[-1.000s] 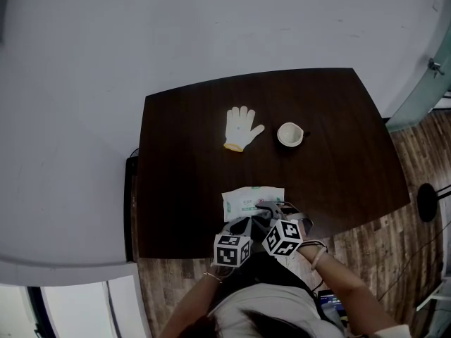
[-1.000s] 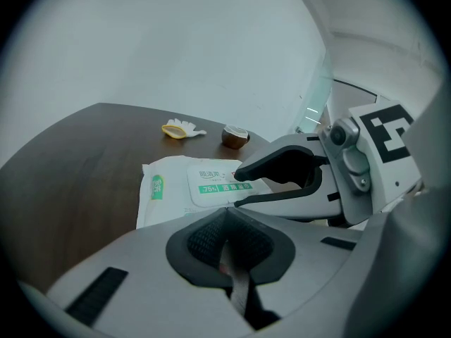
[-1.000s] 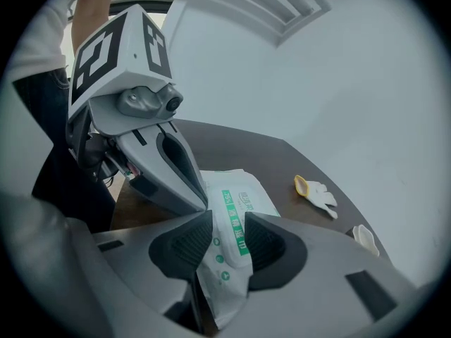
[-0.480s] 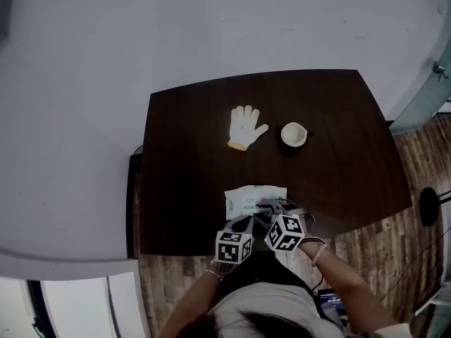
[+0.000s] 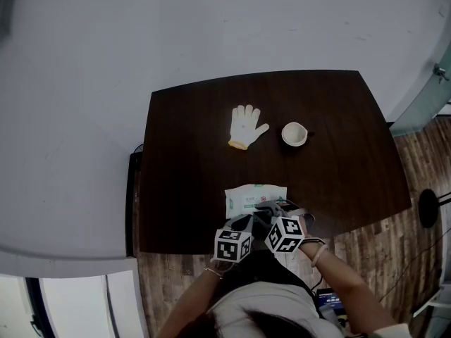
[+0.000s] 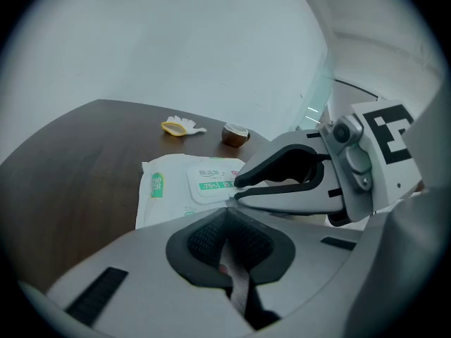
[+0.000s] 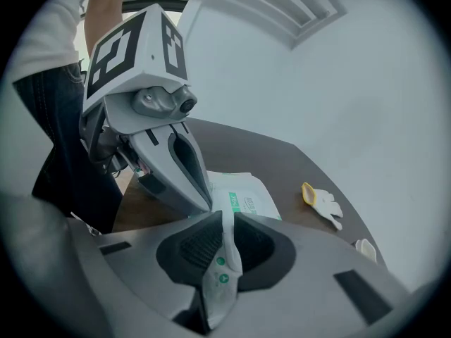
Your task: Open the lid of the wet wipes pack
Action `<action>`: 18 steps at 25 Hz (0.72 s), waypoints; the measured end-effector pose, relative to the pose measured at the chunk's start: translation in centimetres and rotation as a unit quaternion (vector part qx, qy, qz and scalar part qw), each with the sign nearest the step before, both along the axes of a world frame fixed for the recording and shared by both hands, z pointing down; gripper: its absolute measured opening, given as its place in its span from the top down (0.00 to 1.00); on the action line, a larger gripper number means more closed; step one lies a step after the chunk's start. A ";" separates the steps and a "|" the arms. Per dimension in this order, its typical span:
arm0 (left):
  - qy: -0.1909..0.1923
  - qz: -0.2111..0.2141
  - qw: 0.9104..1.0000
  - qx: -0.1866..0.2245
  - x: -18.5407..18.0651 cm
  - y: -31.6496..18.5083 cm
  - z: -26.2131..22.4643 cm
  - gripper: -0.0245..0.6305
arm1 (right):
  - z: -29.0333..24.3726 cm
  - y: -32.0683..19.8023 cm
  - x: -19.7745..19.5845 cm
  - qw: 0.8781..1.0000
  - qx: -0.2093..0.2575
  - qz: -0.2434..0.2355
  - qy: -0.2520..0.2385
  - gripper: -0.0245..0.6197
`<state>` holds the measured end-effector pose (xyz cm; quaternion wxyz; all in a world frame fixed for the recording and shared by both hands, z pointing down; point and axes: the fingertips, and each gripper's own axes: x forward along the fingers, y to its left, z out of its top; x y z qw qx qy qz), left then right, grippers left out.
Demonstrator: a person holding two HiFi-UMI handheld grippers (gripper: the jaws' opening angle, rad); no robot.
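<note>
The white wet wipes pack lies flat near the table's front edge, its lid down. My left gripper sits at the pack's near edge, and its pads are shut on a thin strip of the film. My right gripper comes in beside it from the right. Its jaws are closing, and the pack's sealed edge stands pinched between them. In the left gripper view, the right gripper reaches over the pack's right side.
A white work glove and a small white cup lie further back on the dark wooden table. The person stands at the table's front edge. Wood floor lies to the right.
The head view shifted slightly at first. Both grippers stay at the pack's near edge, and the pack has not moved.
</note>
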<state>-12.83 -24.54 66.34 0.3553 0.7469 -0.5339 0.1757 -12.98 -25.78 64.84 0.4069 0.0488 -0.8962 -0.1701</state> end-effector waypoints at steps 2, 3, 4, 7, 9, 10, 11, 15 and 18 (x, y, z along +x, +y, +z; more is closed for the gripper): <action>-0.002 0.000 1.000 0.002 0.0 0.0 0.0 0.94 | 0.0 0.0 0.0 1.000 -0.007 0.003 -0.003 0.87; -0.002 0.000 1.000 0.002 0.0 0.0 0.0 0.94 | -0.1 0.0 0.0 1.000 -0.011 0.004 -0.006 0.87; -0.002 0.000 1.000 0.002 0.0 0.0 0.0 0.94 | -0.2 0.1 0.0 1.000 -0.015 0.006 -0.009 0.87; 0.005 -0.002 1.000 -0.003 0.0 0.1 0.0 0.94 | -1.0 -0.1 -0.1 0.999 -0.021 0.012 -0.025 0.89; 0.008 -0.005 1.000 -0.003 -0.1 0.1 0.0 0.94 | -1.6 -0.3 -0.2 0.999 -0.026 0.014 -0.035 0.89; 0.007 -0.006 1.000 -0.002 -0.1 0.1 0.0 0.94 | -1.8 -0.3 -0.2 0.999 -0.027 0.013 -0.037 0.90; 0.006 -0.006 1.000 -0.001 0.0 0.1 0.0 0.94 | -1.9 -0.3 -0.2 0.999 -0.028 0.013 -0.037 0.90; 0.006 -0.004 1.000 -0.002 0.0 0.1 0.0 0.94 | -2.6 -0.7 -0.1 0.998 -0.023 0.025 -0.052 0.90; 0.004 -0.003 1.000 0.000 0.0 0.1 0.0 0.94 | -3.5 -1.3 -0.3 0.997 -0.022 0.034 -0.065 0.90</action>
